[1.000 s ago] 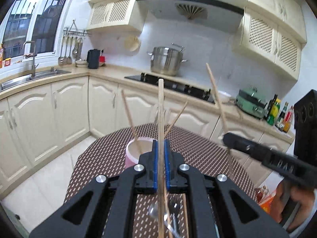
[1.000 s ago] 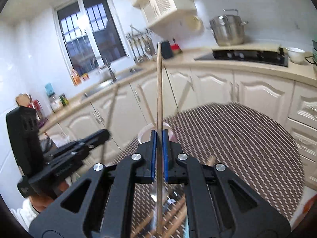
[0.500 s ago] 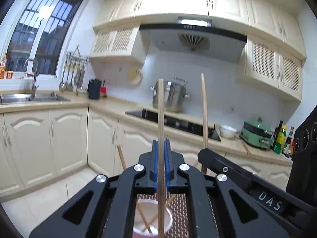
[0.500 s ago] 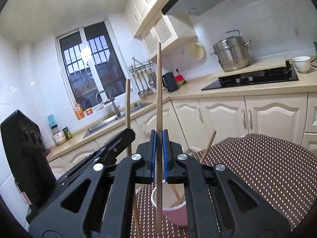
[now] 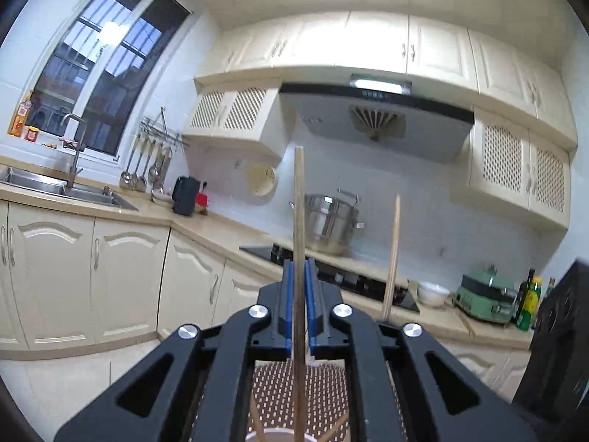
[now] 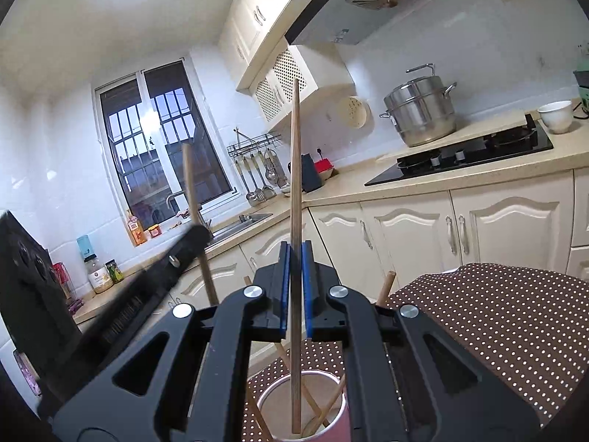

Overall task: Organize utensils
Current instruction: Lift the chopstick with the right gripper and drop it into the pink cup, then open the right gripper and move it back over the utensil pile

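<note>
My left gripper (image 5: 299, 305) is shut on an upright wooden chopstick (image 5: 299, 221); its lower end reaches down to the pink cup's rim (image 5: 274, 434) at the frame's bottom. My right gripper (image 6: 295, 291) is shut on another upright chopstick (image 6: 294, 169) whose lower end is inside the pink cup (image 6: 337, 416). The cup stands on the brown dotted tablecloth (image 6: 497, 324) and holds several chopsticks. The right chopstick also shows in the left wrist view (image 5: 392, 254). The left gripper with its chopstick (image 6: 193, 206) shows in the right wrist view.
Cream kitchen cabinets and a counter run behind the table. A steel pot (image 6: 421, 110) and black hob (image 6: 471, 151) stand on the counter, with a sink (image 5: 55, 188), hanging ladles (image 5: 147, 169), a white bowl (image 6: 556, 116) and bottles (image 5: 528, 298).
Both grippers have tilted upward and come over the cup, so the table has dropped out of view. Both chopsticks have gone lower; the right one's end now sits inside the cup.
</note>
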### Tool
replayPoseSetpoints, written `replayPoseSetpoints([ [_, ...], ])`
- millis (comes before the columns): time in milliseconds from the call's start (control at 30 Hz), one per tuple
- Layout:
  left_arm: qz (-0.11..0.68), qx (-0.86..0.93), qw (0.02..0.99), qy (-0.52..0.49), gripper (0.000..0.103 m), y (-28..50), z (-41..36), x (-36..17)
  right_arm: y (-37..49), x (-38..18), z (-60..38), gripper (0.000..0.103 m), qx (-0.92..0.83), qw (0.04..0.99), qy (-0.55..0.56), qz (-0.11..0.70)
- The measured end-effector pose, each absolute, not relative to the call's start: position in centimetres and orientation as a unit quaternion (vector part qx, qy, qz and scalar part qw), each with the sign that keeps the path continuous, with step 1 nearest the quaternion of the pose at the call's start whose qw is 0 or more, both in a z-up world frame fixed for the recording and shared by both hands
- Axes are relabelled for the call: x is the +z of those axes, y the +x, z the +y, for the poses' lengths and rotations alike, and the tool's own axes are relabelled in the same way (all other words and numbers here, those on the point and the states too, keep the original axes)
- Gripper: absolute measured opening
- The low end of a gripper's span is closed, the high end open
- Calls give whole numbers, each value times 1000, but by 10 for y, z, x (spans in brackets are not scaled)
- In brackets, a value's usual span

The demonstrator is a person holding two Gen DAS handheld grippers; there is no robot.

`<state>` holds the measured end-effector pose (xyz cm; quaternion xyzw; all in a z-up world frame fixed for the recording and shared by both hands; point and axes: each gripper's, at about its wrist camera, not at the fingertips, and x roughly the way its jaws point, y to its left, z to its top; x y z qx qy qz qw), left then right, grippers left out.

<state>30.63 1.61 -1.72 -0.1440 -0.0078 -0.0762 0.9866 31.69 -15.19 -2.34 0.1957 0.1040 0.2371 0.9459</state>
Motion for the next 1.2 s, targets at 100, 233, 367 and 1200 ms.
replayPoseSetpoints([
  [100, -26, -68, 987, -146, 6, 309, 16, -18, 318, -25, -150, 7, 233, 948, 193, 101],
  [233, -20, -65, 987, -143, 6, 319, 13, -24, 318, -30, -146, 7, 230, 950, 185, 100],
  [367, -10, -61, 989, -133, 6, 325, 11, -34, 319, -36, -144, 7, 229, 950, 183, 107],
  [1200, 98, -74, 988, -89, 46, 292, 23, -68, 287, -50, -147, 7, 225, 955, 144, 132],
])
